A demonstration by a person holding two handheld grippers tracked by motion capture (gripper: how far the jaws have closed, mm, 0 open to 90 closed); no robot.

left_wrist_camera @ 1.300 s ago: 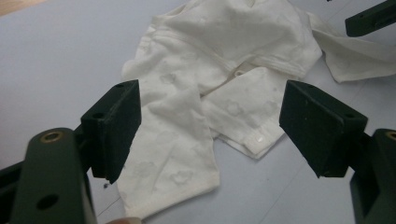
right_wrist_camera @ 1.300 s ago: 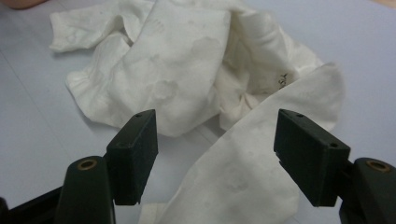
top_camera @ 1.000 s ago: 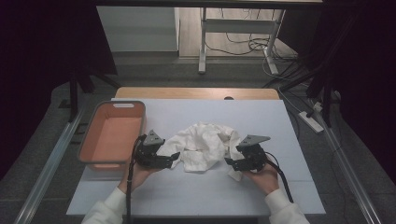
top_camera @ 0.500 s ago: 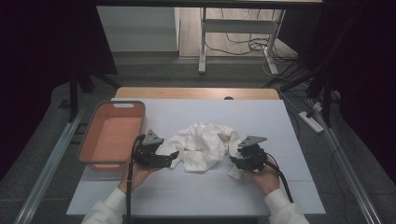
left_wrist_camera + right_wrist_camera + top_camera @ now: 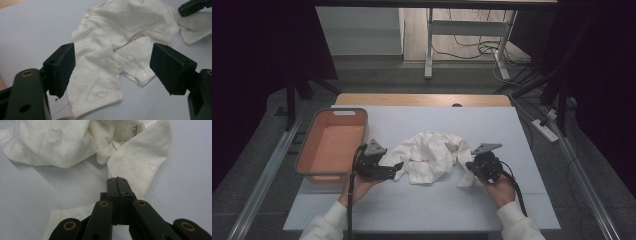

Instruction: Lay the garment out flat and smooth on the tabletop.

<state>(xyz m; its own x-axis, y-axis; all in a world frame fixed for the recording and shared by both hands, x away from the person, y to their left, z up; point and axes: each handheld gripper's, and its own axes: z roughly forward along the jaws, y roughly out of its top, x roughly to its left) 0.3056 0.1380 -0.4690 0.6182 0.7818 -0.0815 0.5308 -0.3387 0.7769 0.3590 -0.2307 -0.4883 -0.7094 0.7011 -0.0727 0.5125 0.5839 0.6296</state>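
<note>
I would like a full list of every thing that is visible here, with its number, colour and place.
Garment: one, cream white, crumpled at the middle of the table, between the two claws.
Basket: one, orange with grey rim, on the table's left side.
Table: one, light grey top with wooden far edge.
Metal frame: one, light grey, on the floor behind the table.
Cables: several, dark, on the far floor.
Left claw: one, black, open at the garment's left edge.
Right claw: one, black, shut on the garment's right edge.

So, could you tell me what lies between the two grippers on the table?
In the high view, the crumpled white garment lies between the left gripper and the right gripper.
</note>
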